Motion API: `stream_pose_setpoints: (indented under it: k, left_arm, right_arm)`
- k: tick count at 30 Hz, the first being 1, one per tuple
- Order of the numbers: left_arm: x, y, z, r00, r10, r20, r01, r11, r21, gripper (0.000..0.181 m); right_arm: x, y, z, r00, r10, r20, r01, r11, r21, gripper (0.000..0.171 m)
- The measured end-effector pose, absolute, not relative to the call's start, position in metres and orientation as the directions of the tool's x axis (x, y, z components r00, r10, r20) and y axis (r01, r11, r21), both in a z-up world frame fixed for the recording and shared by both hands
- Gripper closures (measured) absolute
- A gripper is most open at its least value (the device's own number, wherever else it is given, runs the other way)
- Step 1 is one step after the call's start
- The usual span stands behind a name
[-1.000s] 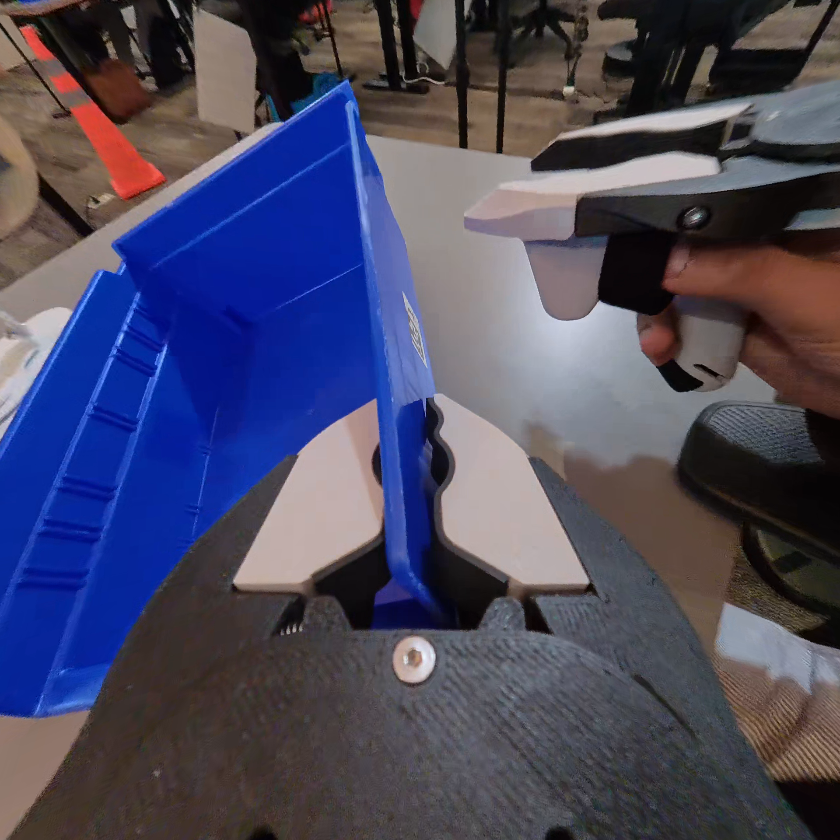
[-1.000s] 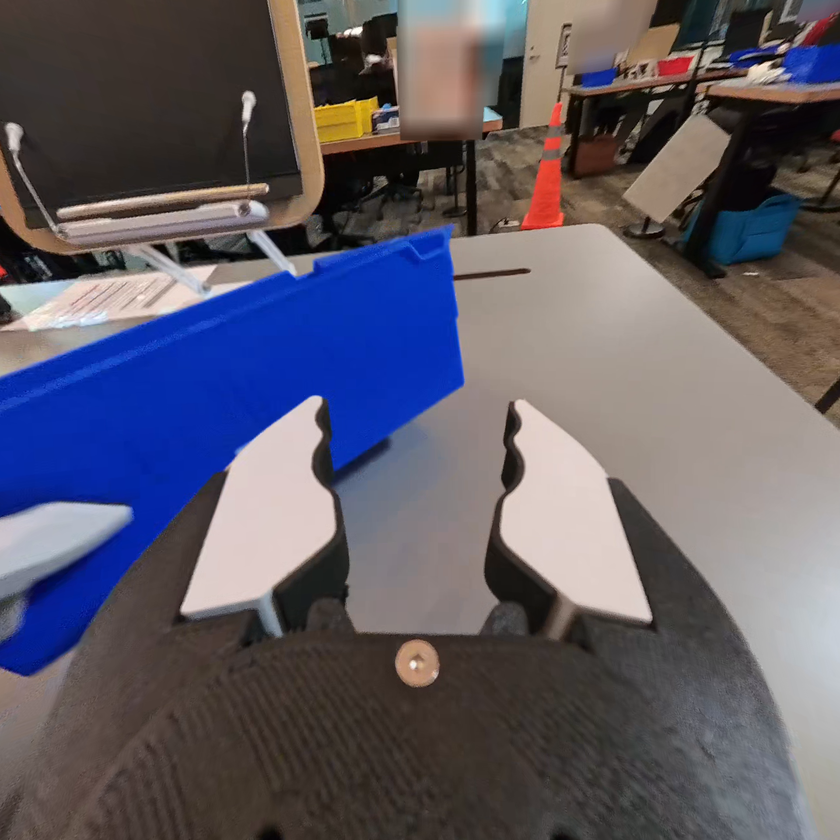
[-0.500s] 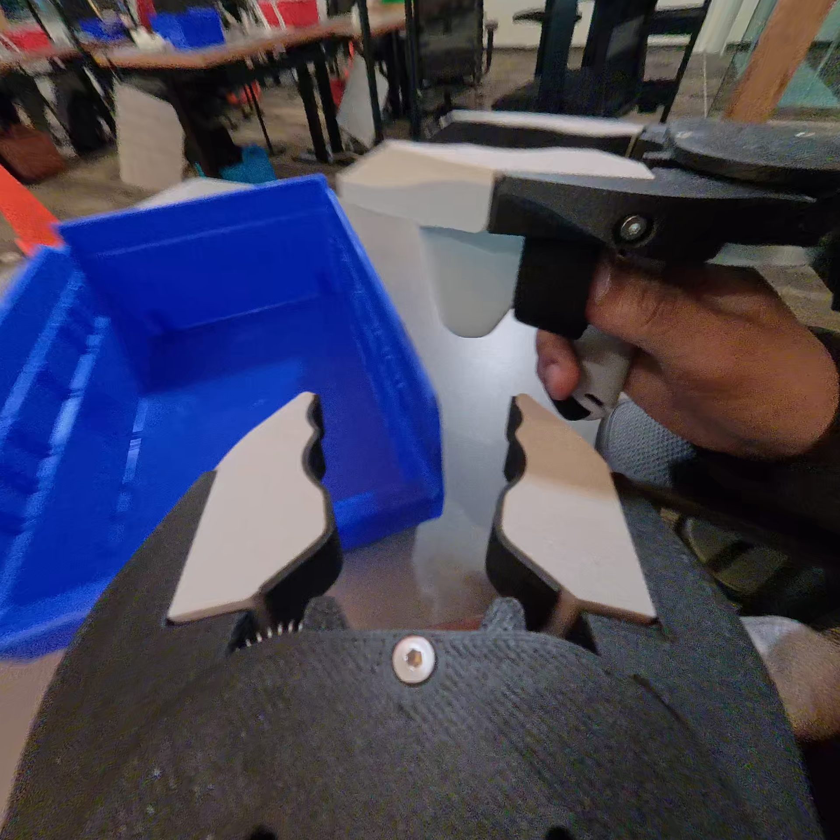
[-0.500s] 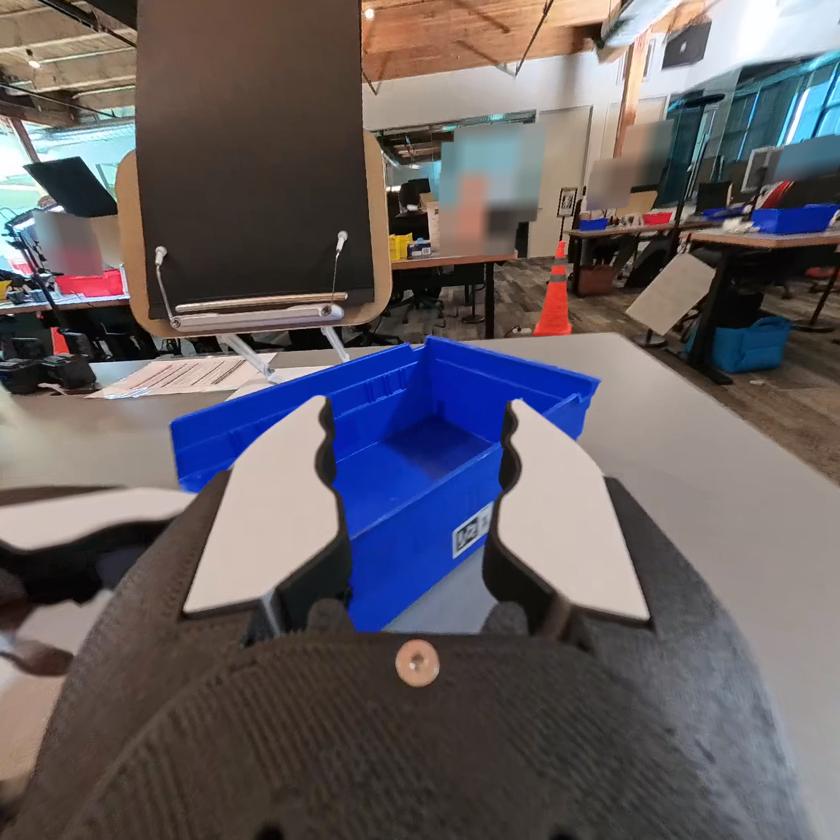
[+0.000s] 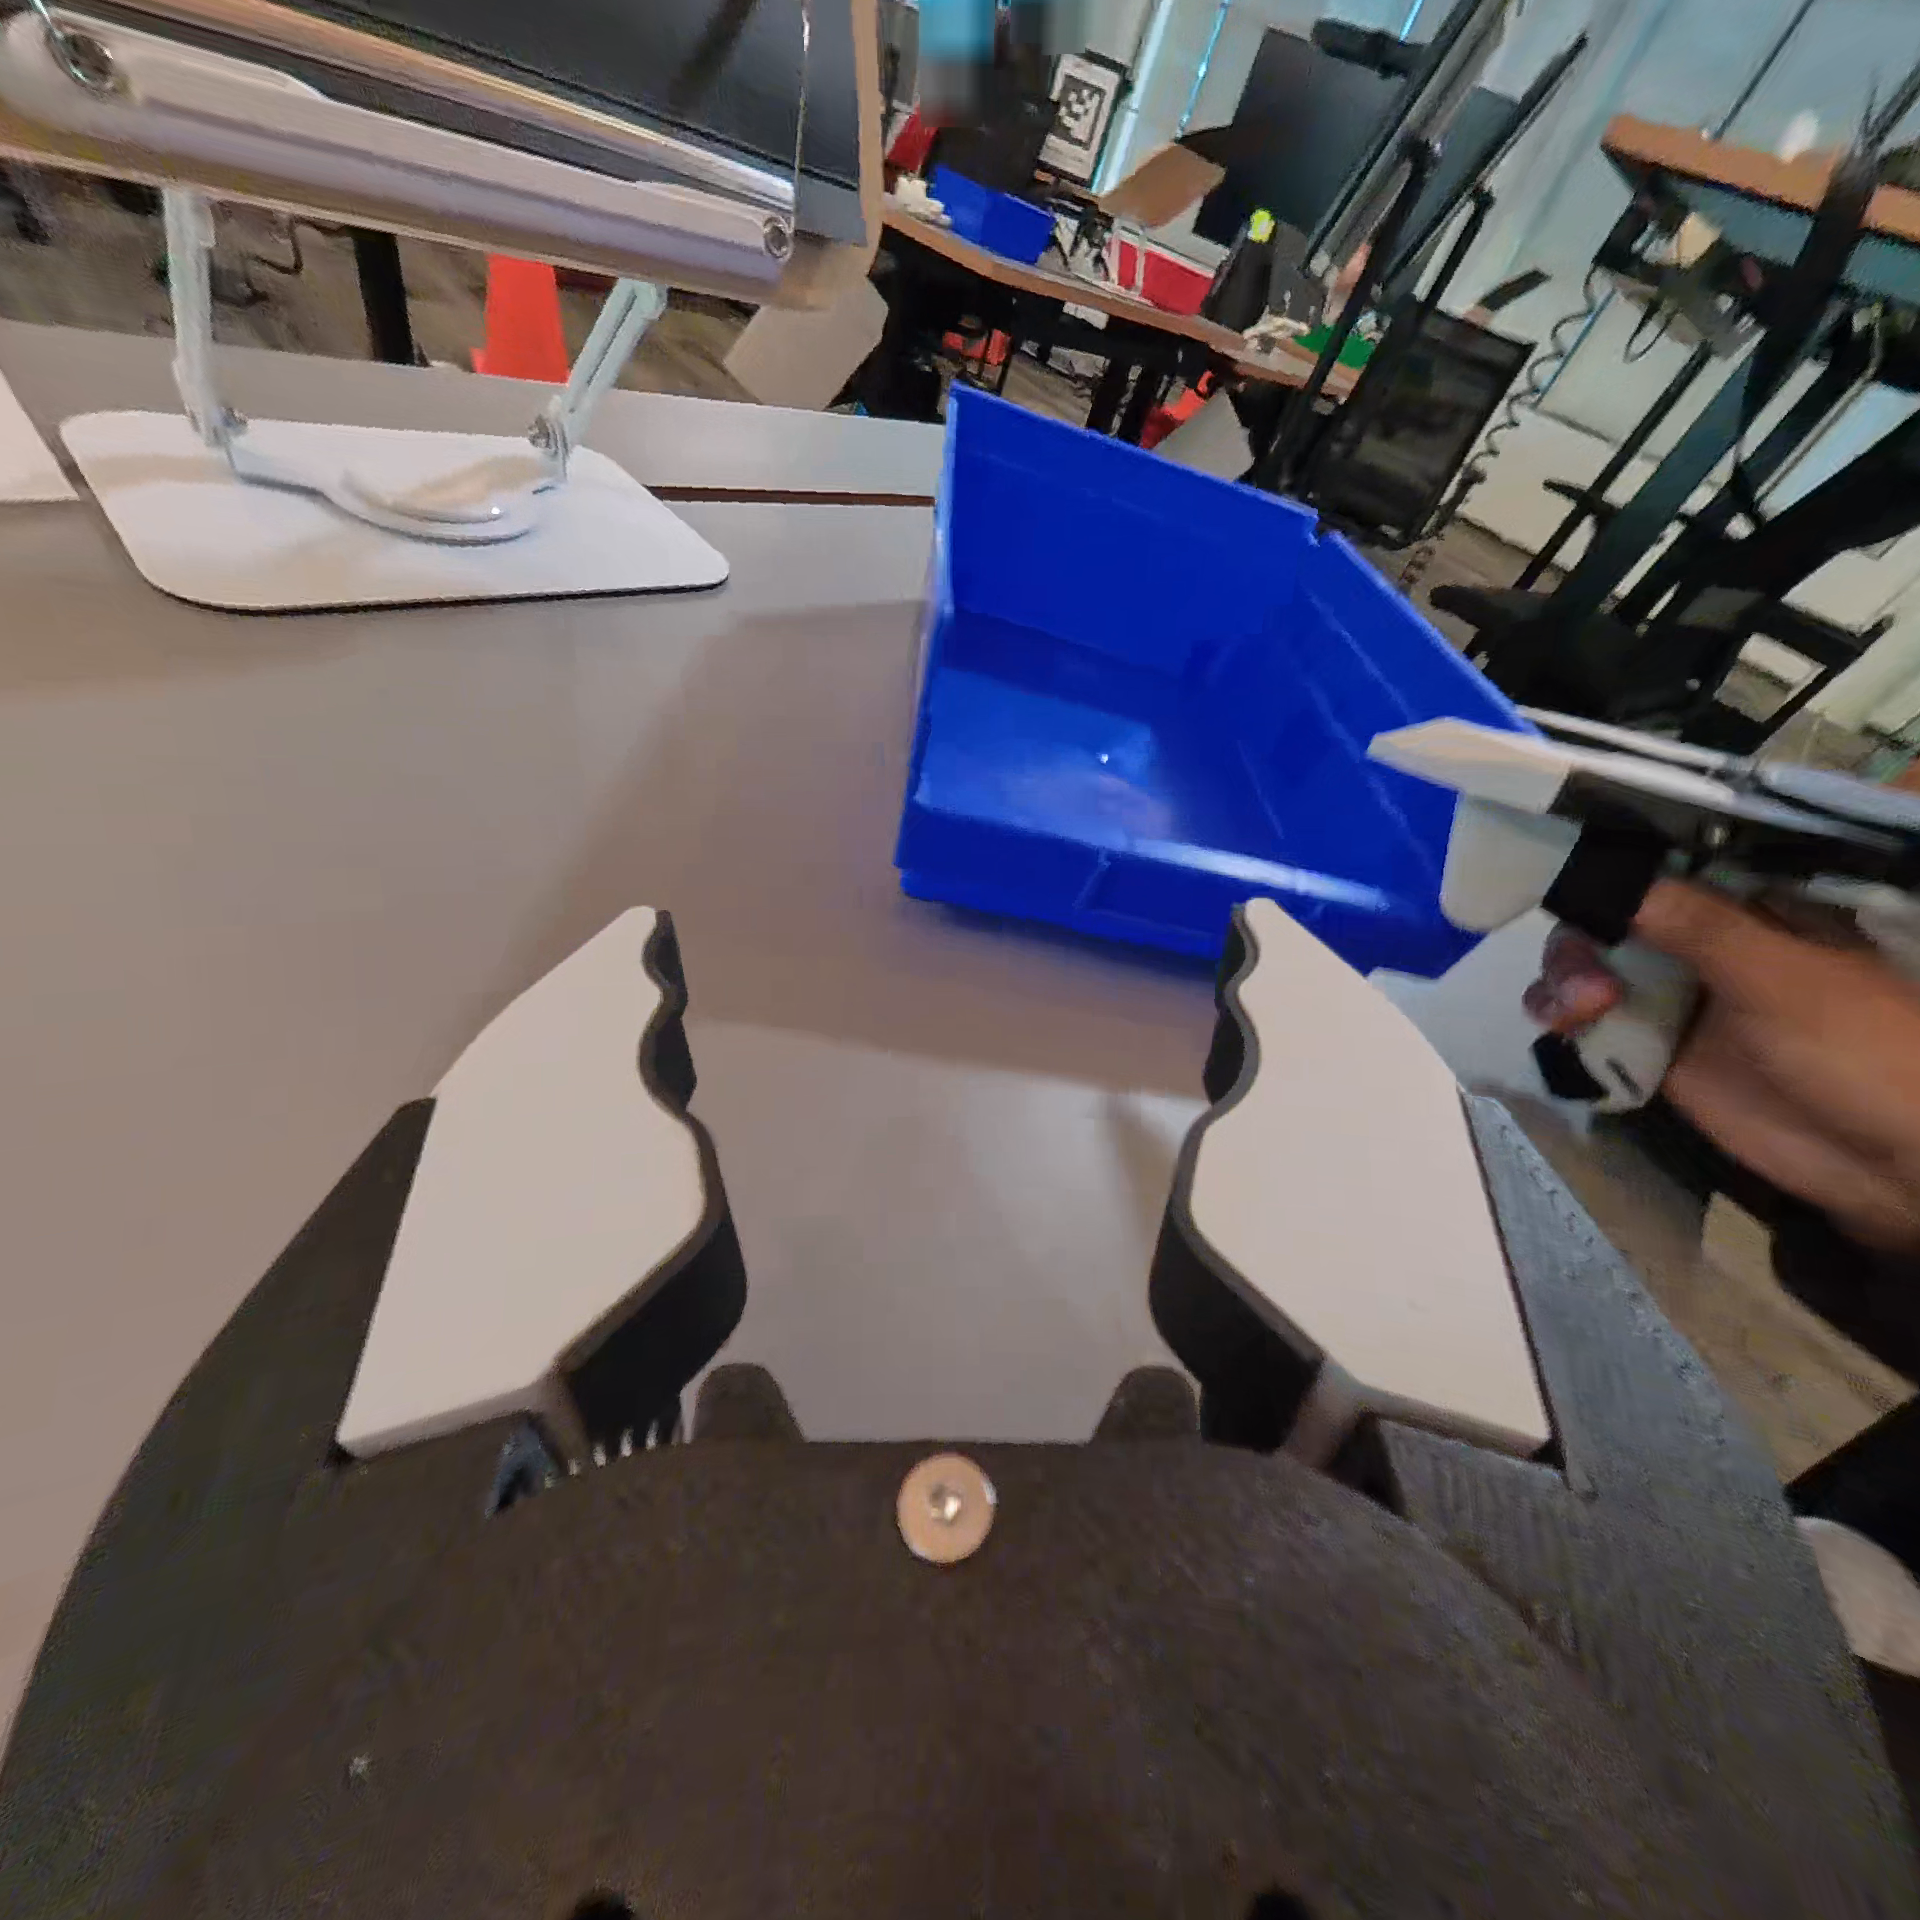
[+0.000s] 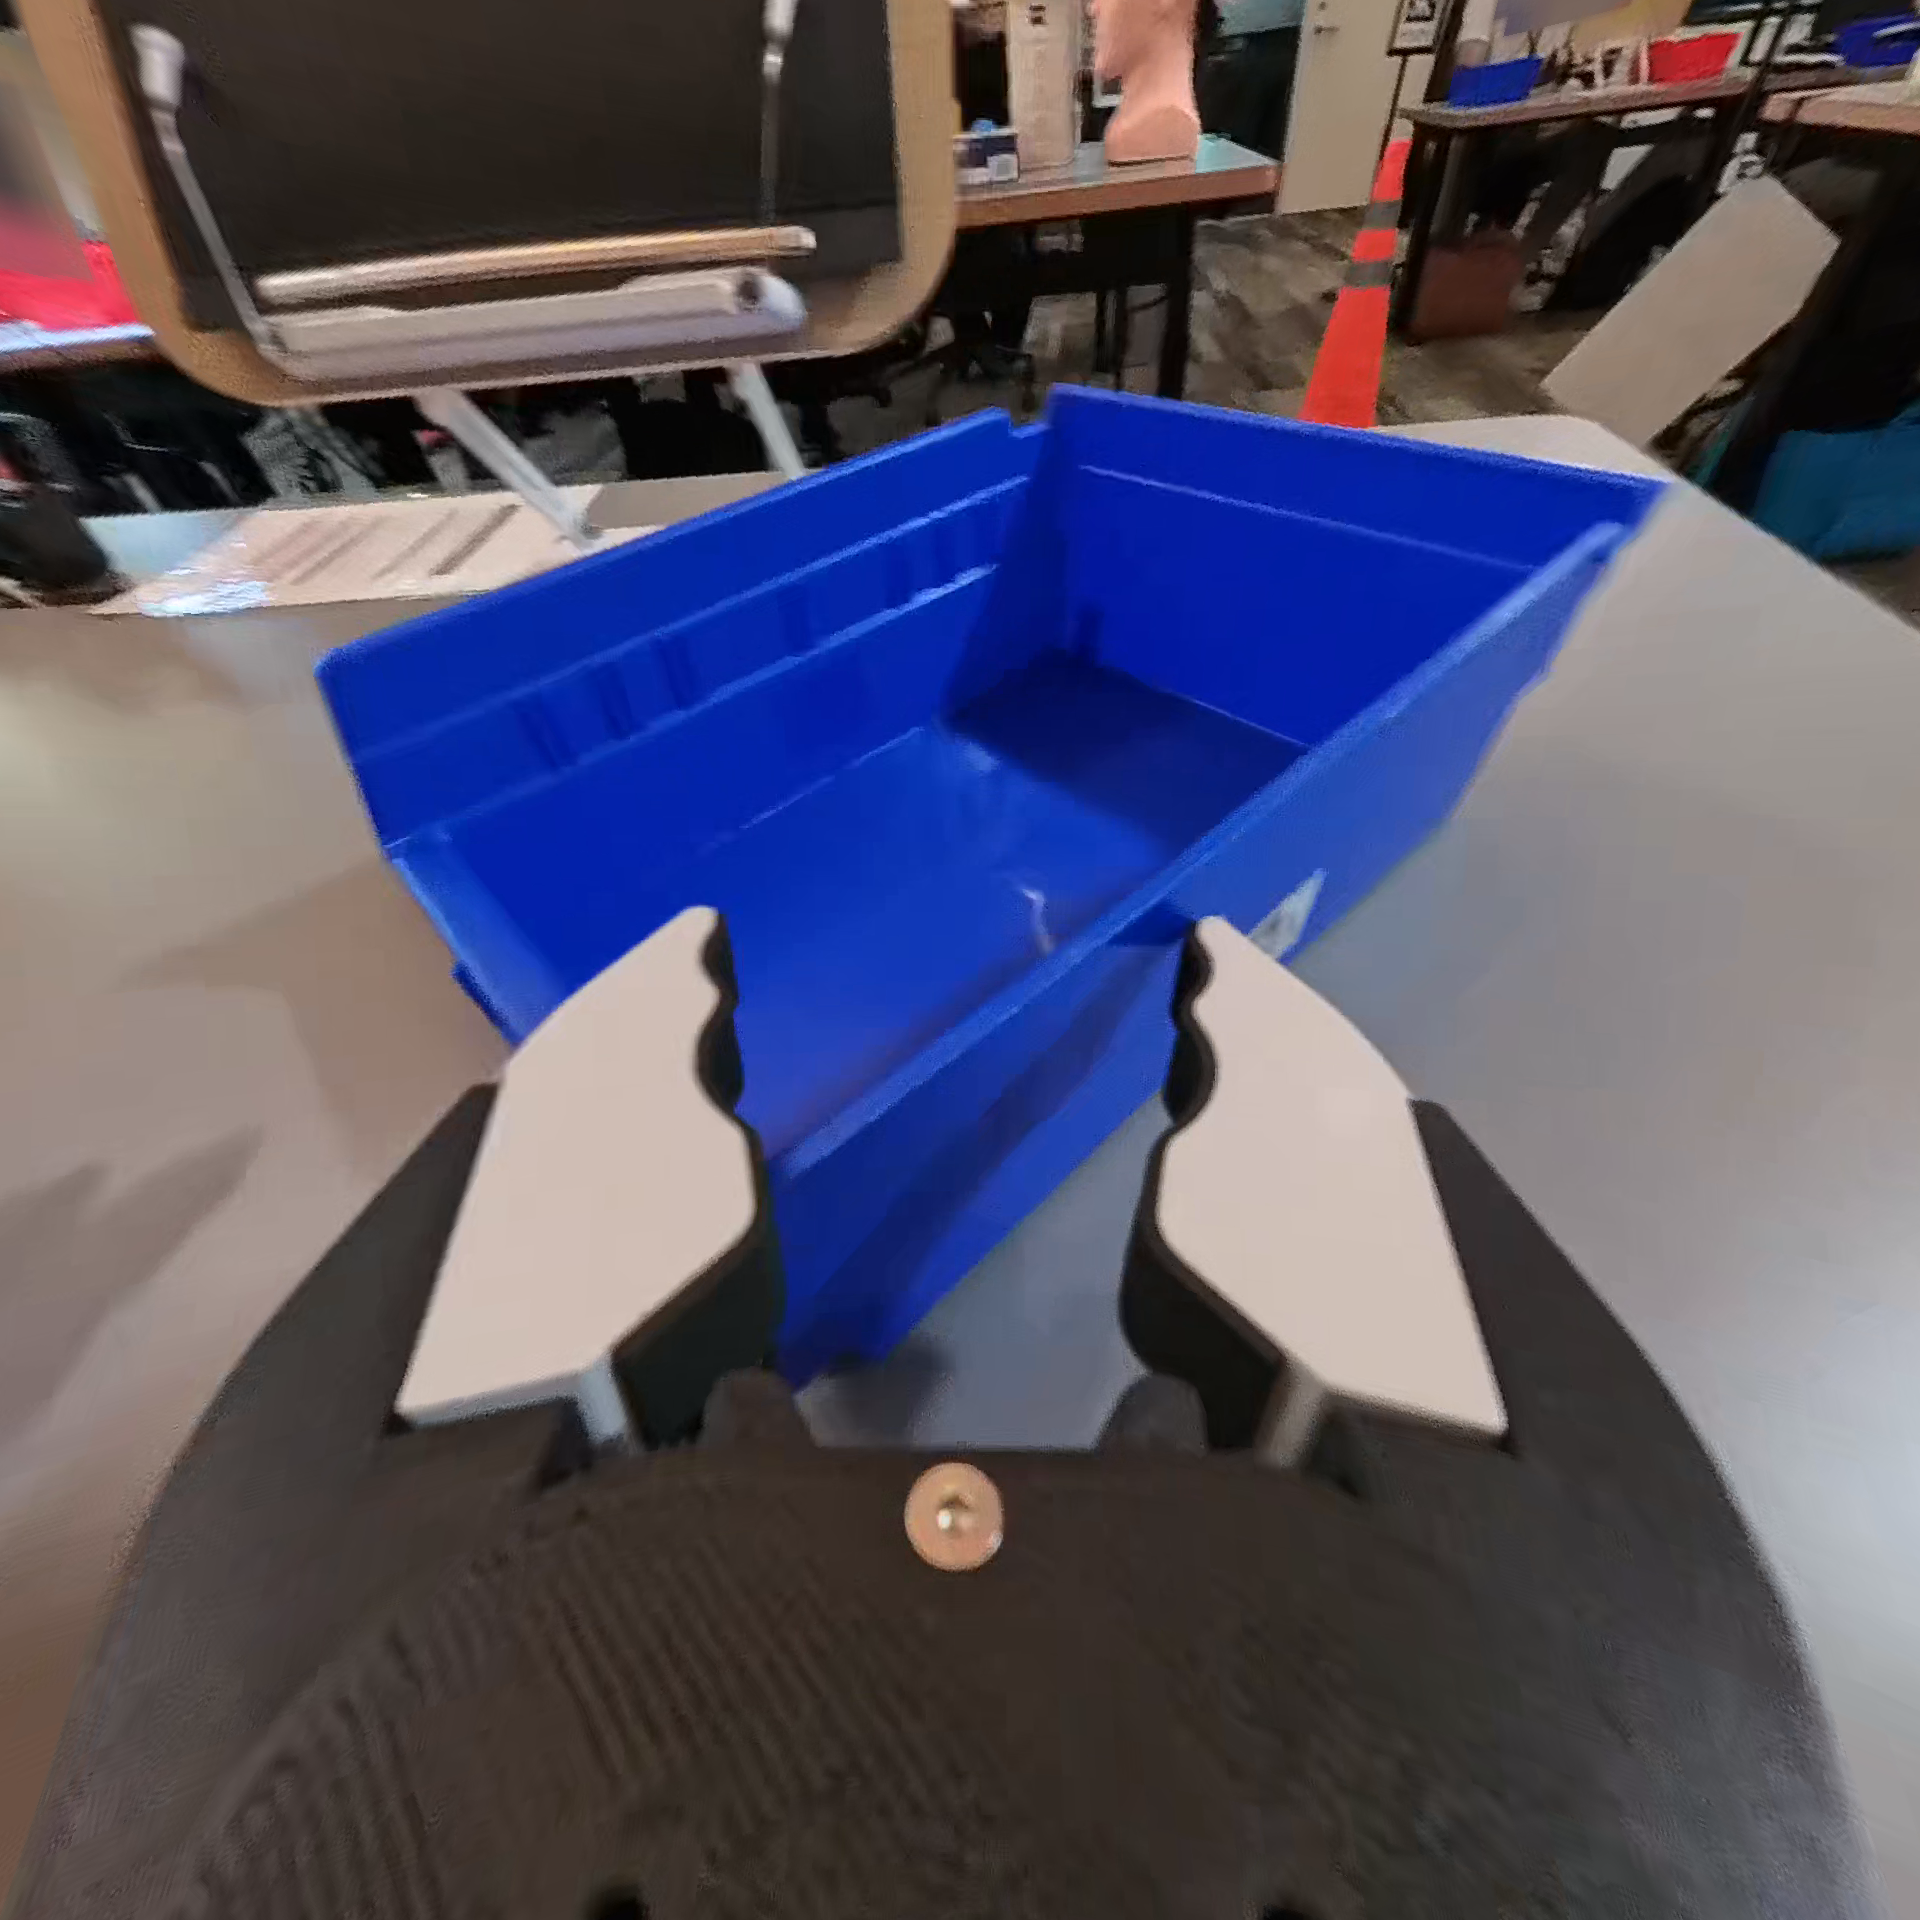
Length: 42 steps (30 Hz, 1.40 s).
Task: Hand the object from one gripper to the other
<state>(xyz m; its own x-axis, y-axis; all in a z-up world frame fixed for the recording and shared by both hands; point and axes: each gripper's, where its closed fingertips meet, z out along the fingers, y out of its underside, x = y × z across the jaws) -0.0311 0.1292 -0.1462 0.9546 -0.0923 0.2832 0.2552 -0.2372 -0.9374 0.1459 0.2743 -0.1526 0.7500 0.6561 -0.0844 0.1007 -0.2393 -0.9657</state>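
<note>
An empty blue plastic bin (image 5: 1122, 582) sits on the grey table (image 5: 312, 883). My left gripper (image 5: 951, 920) is open and empty, and it hovers over the table short of the bin's near left corner. My right gripper (image 6: 956, 927) is open, and the bin's right side wall (image 6: 1039, 1018) runs into the gap between its fingers without being clamped. In the left wrist view the right gripper (image 5: 1455, 753) shows side-on at the bin's right edge, held by a hand (image 5: 1787, 1070).
A stand with a white base plate (image 5: 395, 520) and a black panel (image 6: 499, 135) stands at the back left of the table. Sheets of paper (image 6: 343, 551) lie behind the bin. An orange cone (image 6: 1361, 291), desks and chairs stand beyond the table.
My left gripper, shut on the tilted bin's wall a second ago, let go and pulled back left. The bin now rests on the table. My right gripper has closed in around its side wall.
</note>
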Motion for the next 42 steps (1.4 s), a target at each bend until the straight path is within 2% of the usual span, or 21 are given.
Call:
stream_pose_setpoints:
  k: [3,6,8,12,15,19,22,24,42]
  left_arm:
    - [-0.031,0.128,-0.147,0.955,-0.090,0.283,0.254,-0.243,-0.936,0.086]
    - [-0.033,0.128,-0.148,0.963,-0.075,0.260,0.236,-0.239,-0.942,0.090]
    - [-0.036,0.127,-0.149,0.972,-0.058,0.228,0.207,-0.250,-0.946,0.093]
    - [-0.046,0.125,-0.146,0.991,-0.003,0.136,0.131,-0.233,-0.964,0.105]
    - [-0.053,0.123,-0.147,0.995,0.016,0.099,0.100,-0.234,-0.967,0.117]
    - [-0.060,0.123,-0.148,0.993,0.031,0.114,0.118,-0.233,-0.965,0.121]
    - [-0.062,0.125,-0.151,0.992,0.025,0.127,0.129,-0.243,-0.961,0.123]
    - [-0.063,0.126,-0.154,0.992,0.019,0.124,0.125,-0.257,-0.958,0.124]
    - [-0.056,0.126,-0.158,0.992,-0.017,0.122,0.113,-0.280,-0.953,0.130]
  right_arm:
    - [0.168,0.307,-0.156,0.771,0.635,0.039,0.219,-0.208,-0.953,0.123]
    - [0.207,0.346,-0.155,0.826,0.555,0.094,0.246,-0.207,-0.947,0.159]
    - [0.232,0.368,-0.156,0.845,0.532,0.059,0.216,-0.238,-0.947,0.168]
    - [0.270,0.392,-0.155,0.823,0.559,-0.100,0.103,-0.320,-0.942,0.167]
    - [0.304,0.396,-0.157,0.824,0.550,-0.132,0.080,-0.344,-0.936,0.168]
    - [0.353,0.396,-0.156,0.858,0.506,-0.092,0.100,-0.340,-0.935,0.169]
    - [0.380,0.401,-0.156,0.869,0.473,-0.145,0.034,-0.349,-0.936,0.169]
    - [0.385,0.403,-0.155,0.854,0.483,-0.193,-0.014,-0.350,-0.937,0.167]
    - [0.375,0.421,-0.154,0.848,0.505,-0.160,-0.021,-0.269,-0.963,0.166]
